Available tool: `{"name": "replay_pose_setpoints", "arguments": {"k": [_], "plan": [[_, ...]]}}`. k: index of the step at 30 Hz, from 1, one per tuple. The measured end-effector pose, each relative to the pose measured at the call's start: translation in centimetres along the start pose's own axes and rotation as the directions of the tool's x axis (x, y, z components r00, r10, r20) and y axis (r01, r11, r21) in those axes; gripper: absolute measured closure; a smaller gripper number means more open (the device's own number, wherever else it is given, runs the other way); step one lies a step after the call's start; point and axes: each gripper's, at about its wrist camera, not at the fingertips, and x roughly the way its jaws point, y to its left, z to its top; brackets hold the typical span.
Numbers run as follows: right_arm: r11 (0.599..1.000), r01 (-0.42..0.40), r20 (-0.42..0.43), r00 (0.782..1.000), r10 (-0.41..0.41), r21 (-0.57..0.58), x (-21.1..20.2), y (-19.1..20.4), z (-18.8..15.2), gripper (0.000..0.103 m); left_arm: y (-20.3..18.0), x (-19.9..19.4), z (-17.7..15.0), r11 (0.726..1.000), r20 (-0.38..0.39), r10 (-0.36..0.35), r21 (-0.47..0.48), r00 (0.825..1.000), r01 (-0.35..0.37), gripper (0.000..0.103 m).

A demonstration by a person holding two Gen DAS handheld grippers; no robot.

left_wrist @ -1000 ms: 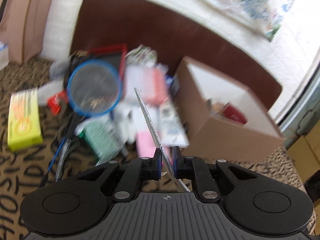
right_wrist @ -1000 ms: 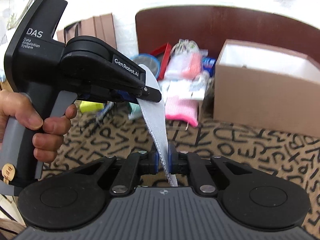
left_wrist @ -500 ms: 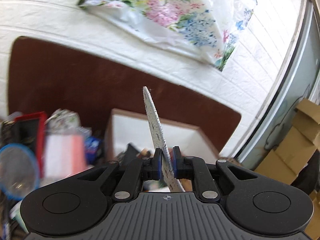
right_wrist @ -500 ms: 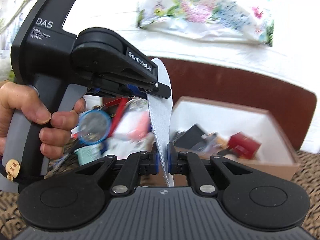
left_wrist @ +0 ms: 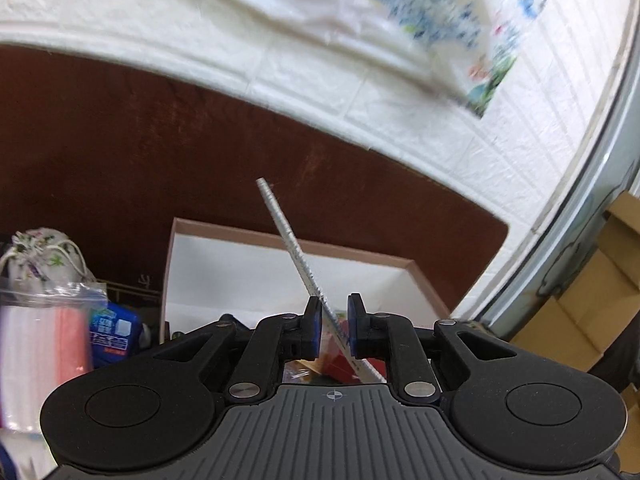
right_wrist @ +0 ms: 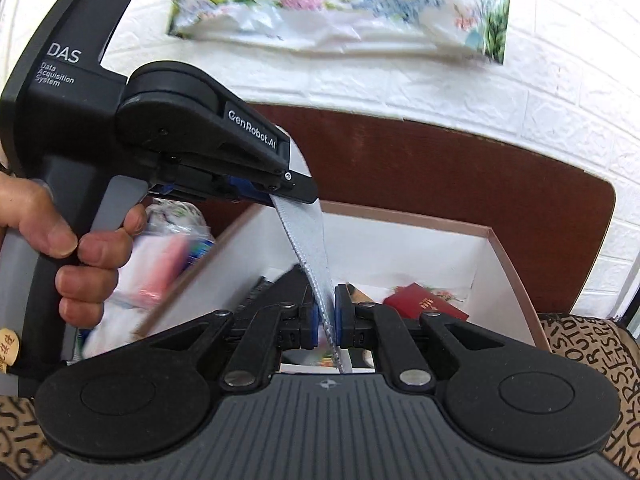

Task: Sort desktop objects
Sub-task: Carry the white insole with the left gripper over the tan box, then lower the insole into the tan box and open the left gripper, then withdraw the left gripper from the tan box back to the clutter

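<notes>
A flat grey insole (right_wrist: 308, 248) is held by both grippers above an open cardboard box with a white lining (right_wrist: 492, 240). My left gripper (left_wrist: 334, 312) has it edge-on between the pads (left_wrist: 296, 252); the jaws look slightly parted, with the insole leaning against the right pad. My right gripper (right_wrist: 326, 308) is shut on the insole's lower end. The left gripper's body (right_wrist: 168, 148) shows in the right wrist view, clamping the insole's upper end. The box holds a red booklet (right_wrist: 426, 302) and a black item (right_wrist: 276, 284).
A pile of packets, a floral drawstring pouch (left_wrist: 38, 260) and a blue packet (left_wrist: 114, 332) lie left of the box (left_wrist: 420, 276). A dark brown board (left_wrist: 160, 160) stands behind it against a white brick wall. Cardboard boxes (left_wrist: 592, 292) stand at the right.
Both grippers carried the insole from over the patterned table up and right to above the open box. The left jaws have parted a little around the insole.
</notes>
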Motion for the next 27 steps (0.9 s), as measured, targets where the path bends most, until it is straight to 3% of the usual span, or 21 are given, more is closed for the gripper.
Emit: {"name": "replay_pose_setpoints", "arguments": {"k": [3,4,6,11,13,14,15,18,23,27], "plan": [[1.000,0.008,-0.024,1.000,-0.008,0.006,1.8,-0.9,-0.2,0.094,0.7,1.7,-0.1,1.000,-0.026,0.015,-0.010,1.000,-0.015,0.085],[1.000,0.007,-0.034,0.999,-0.007,0.011,2.3,-1.0,-0.3,0.094,0.8,2.1,-0.2,1.000,-0.032,0.021,-0.008,0.999,-0.022,0.071],[1.000,0.006,-0.054,0.999,-0.005,0.019,3.3,-1.3,-0.5,0.094,1.1,2.7,-0.4,0.999,-0.038,0.042,0.005,0.998,-0.042,0.064],[0.999,0.040,-0.107,0.993,-0.039,0.015,5.0,-1.8,-1.2,0.092,1.2,2.6,-0.6,0.997,-0.040,0.023,0.068,0.999,-0.021,0.021],[0.998,0.062,-0.115,0.992,-0.058,0.031,5.3,-2.2,-1.4,0.080,1.2,2.1,-0.7,0.996,-0.020,0.007,0.092,1.000,-0.005,0.010],[0.997,0.075,-0.116,0.991,-0.070,0.035,5.3,-2.4,-1.5,0.065,1.2,1.8,-0.8,0.995,-0.010,-0.001,0.104,1.000,0.002,0.005],[0.995,0.090,-0.113,0.990,-0.085,0.036,5.2,-2.4,-1.5,0.049,1.2,1.6,-0.8,0.994,-0.004,-0.009,0.113,1.000,0.009,0.002],[0.990,0.136,-0.071,0.988,-0.134,0.024,4.5,-2.4,-1.7,0.018,1.0,1.3,-0.9,0.991,-0.011,-0.030,0.129,0.999,0.031,0.000],[0.985,0.171,-0.049,0.984,-0.170,0.014,3.3,-2.0,-1.7,0.001,0.7,0.7,-1.5,0.991,-0.034,-0.042,0.129,0.999,0.047,0.000],[0.985,0.169,-0.067,0.984,-0.167,0.021,2.7,-1.7,-1.8,0.000,0.3,-0.2,-2.1,0.988,-0.021,-0.021,0.152,1.000,0.024,0.000]]}}
